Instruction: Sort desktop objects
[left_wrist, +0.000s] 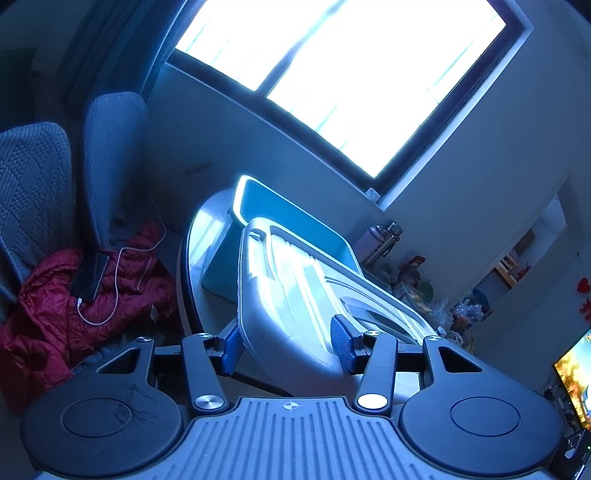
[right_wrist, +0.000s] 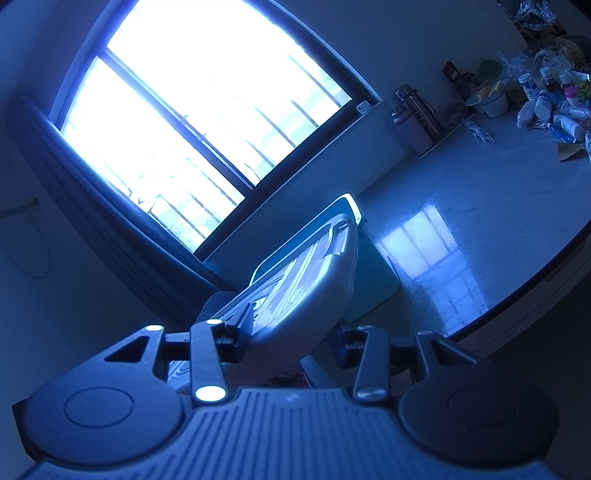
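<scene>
A white ribbed plastic tray (left_wrist: 284, 295) hangs tilted in the air, held at one end by both grippers. My left gripper (left_wrist: 288, 345) is shut on it, one blue pad (left_wrist: 232, 349) outside its wall and the other inside. In the right wrist view the same white tray (right_wrist: 310, 291) slopes up from my right gripper (right_wrist: 293, 338), whose jaws clamp its near rim. Behind the tray a teal bin (left_wrist: 288, 221) stands near the edge of the round glossy table (right_wrist: 480, 206); the right wrist view shows the teal bin (right_wrist: 373, 284) mostly hidden by the tray.
Two flasks (right_wrist: 415, 118) stand at the table's far side by the wall. Bottles and packets (right_wrist: 546, 99) crowd the far right. A red jacket (left_wrist: 74, 306) with a phone (left_wrist: 90, 275) and cable lies on grey cushions at left. A lit screen (left_wrist: 576, 376) glows at right.
</scene>
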